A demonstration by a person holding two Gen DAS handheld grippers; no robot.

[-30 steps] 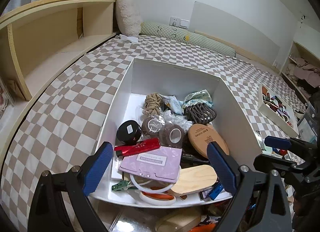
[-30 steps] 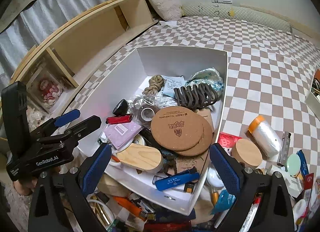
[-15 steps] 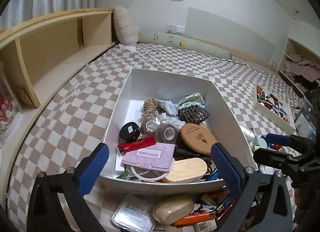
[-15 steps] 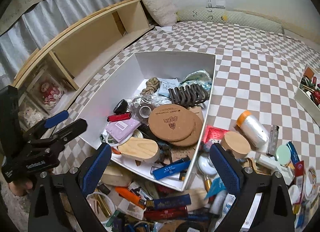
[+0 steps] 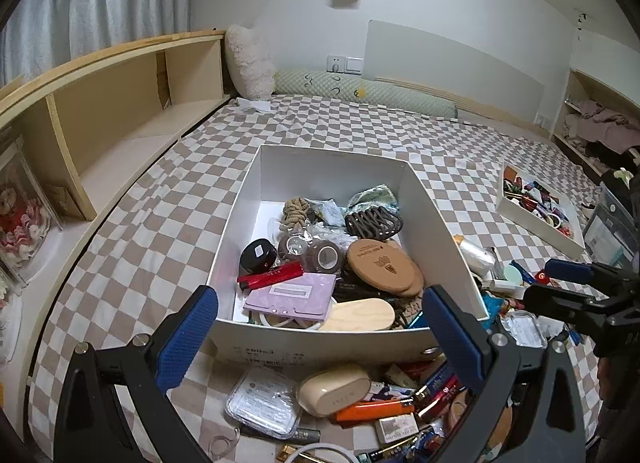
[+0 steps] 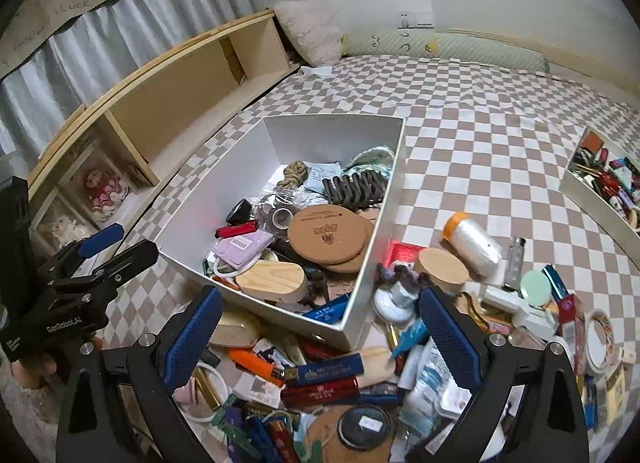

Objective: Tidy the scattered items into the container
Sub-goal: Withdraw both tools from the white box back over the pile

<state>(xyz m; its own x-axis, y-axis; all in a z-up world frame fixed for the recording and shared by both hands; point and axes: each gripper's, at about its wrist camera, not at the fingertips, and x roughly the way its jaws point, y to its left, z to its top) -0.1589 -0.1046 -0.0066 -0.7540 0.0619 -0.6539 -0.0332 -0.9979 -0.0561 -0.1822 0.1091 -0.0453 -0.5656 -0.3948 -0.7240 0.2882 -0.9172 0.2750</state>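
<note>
A white box (image 5: 332,167) (image 6: 336,131) on the checkered bed holds cork coasters (image 5: 380,265), a hair claw (image 5: 374,221), a purple card (image 5: 292,295), a red lighter (image 5: 270,275) and a wooden block (image 6: 270,279). Scattered items lie in front of it: a beige case (image 5: 334,389), an orange lighter (image 5: 370,411), a clear blister pack (image 5: 262,405), a blue box (image 6: 326,369), a red tube (image 6: 320,387). My left gripper (image 5: 316,337) (image 6: 100,247) is open and empty, above the near pile. My right gripper (image 6: 320,337) (image 5: 568,275) is open and empty over the pile.
Right of the box lie a wooden lid (image 6: 442,269), a plastic-wrap roll (image 6: 474,243), a green disc (image 6: 536,283) and a tape roll (image 6: 598,339). A second white tray (image 5: 536,207) with small items sits far right. A wooden shelf (image 5: 120,115) runs along the left.
Both grippers have pulled back and up from the box. More of the scattered pile in front of the box has come into view. Both stay open.
</note>
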